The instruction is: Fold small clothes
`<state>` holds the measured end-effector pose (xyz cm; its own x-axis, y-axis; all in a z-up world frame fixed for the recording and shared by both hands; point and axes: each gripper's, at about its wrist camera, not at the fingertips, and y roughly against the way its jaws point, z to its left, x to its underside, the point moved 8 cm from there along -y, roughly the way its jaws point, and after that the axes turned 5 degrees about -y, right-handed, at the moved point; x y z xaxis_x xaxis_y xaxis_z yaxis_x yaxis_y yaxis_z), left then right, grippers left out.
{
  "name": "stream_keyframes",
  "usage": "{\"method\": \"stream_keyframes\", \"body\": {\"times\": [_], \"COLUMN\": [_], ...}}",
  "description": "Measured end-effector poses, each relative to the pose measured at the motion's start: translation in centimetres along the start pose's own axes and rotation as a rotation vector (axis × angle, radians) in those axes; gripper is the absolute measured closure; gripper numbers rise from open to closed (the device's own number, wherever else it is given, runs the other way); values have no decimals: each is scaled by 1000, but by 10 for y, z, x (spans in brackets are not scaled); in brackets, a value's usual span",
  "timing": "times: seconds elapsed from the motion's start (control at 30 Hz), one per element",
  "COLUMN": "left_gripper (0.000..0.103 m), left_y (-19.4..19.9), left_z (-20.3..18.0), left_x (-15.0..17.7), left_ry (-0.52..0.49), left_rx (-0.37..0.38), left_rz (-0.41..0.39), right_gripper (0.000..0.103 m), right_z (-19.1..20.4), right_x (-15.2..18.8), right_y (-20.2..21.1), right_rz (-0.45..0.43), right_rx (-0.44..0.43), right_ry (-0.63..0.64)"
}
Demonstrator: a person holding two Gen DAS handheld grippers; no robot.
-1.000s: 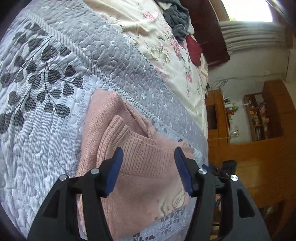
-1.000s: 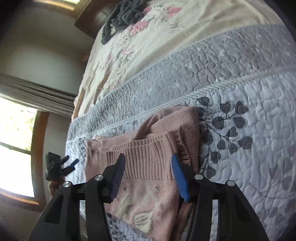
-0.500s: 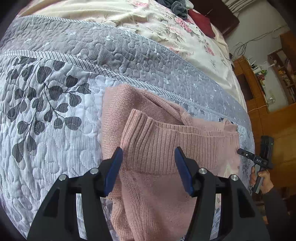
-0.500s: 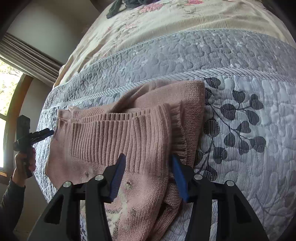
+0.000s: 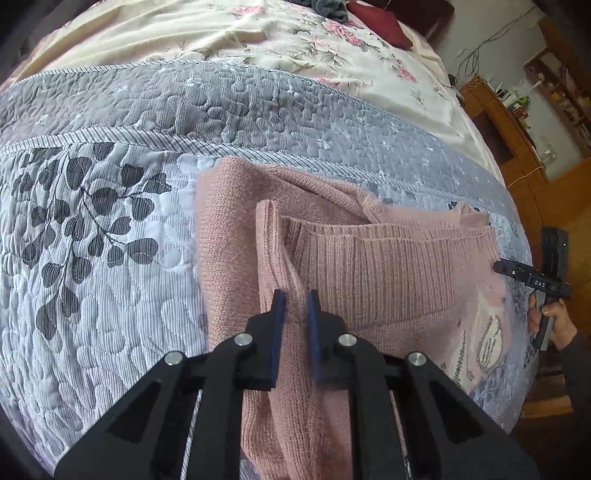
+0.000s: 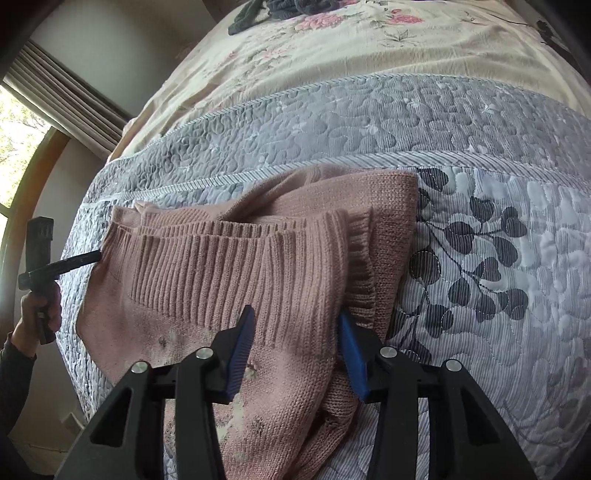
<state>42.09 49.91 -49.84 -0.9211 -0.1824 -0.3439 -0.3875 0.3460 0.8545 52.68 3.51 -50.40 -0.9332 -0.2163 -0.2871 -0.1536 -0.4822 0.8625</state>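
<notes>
A pink knit sweater [image 5: 369, 273] lies partly folded on the grey quilted bedspread [image 5: 110, 258], its ribbed hem turned up across the middle. My left gripper [image 5: 295, 306] is shut on a raised fold of the sweater's left edge. In the right wrist view the same sweater [image 6: 229, 266] spreads below my right gripper [image 6: 297, 325], which is open, its blue pads straddling the ribbed hem near the sweater's right side. The left gripper [image 6: 62, 266], held in a hand, shows at the sweater's far left corner. The right gripper [image 5: 532, 282] appears past the sweater's right edge.
Beyond the quilt lies a cream floral bedsheet [image 5: 258, 40] with dark clothes [image 6: 280, 7] and a dark red cloth [image 5: 380, 22] at the far end. Wooden furniture [image 5: 524, 140] stands right of the bed. A window with a blind [image 6: 44, 92] is on the other side.
My left gripper has gone from open to shut, pinching a fold of the sweater's left edge. Both cameras have swung to face the bed more squarely. The right gripper stays open over the hem.
</notes>
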Motion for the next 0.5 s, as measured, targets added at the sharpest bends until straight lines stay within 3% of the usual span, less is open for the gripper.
{"method": "stream_keyframes", "body": {"times": [0.07, 0.1, 0.13, 0.5], "left_gripper": [96, 97, 98, 99], "left_y": [-1, 0, 3, 72], "left_z": [-2, -4, -7, -17], "left_x": [-1, -1, -2, -28], "left_ry": [0, 4, 0, 15], "left_rx": [9, 29, 37, 92], "left_rz": [-8, -22, -39, -274], "right_gripper": [70, 85, 92, 96], "right_z": [0, 0, 1, 26], "right_x": [-2, -2, -2, -19], "right_y": [1, 3, 6, 72], "right_rz": [-5, -8, -18, -185], "right_rx": [4, 13, 33, 33], "right_ry": [0, 9, 23, 83]}}
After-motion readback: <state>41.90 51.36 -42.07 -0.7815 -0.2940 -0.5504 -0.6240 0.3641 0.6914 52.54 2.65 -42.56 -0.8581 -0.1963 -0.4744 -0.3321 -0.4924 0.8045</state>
